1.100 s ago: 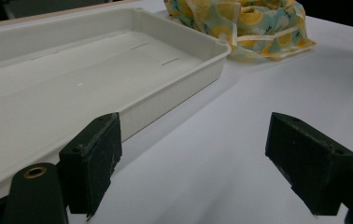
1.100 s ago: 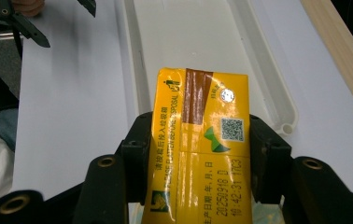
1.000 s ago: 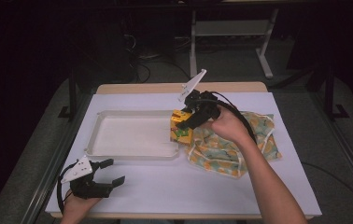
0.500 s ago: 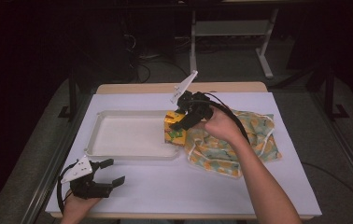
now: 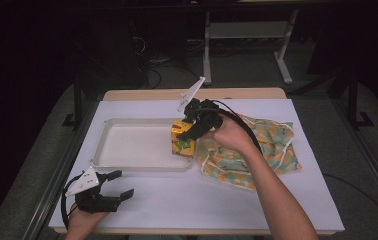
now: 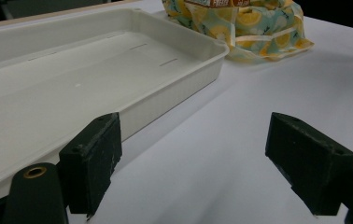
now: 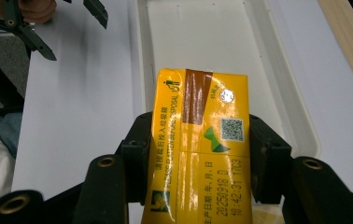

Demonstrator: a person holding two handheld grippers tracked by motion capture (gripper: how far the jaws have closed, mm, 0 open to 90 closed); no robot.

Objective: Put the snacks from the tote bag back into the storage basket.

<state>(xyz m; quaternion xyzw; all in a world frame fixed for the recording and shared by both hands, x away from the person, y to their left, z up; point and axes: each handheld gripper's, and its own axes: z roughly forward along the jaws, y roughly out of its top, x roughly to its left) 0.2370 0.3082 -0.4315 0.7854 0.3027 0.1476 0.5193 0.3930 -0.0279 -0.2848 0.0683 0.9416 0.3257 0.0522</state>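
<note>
High view | white tray (image 5: 127, 150) bare | right hand-held gripper (image 5: 189, 131) clamps yellow carton (image 5: 182, 141)

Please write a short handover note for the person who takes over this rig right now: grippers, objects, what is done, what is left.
Right gripper: shut on the yellow carton, held at the white tray's right edge.
Left gripper: open, holding nothing, near the table's front left.
Patterned cloth bag: lies right of the tray.
Done: carton grasped.
Left: probably set the carton into the tray, which has nothing in it yet, and release.
</note>
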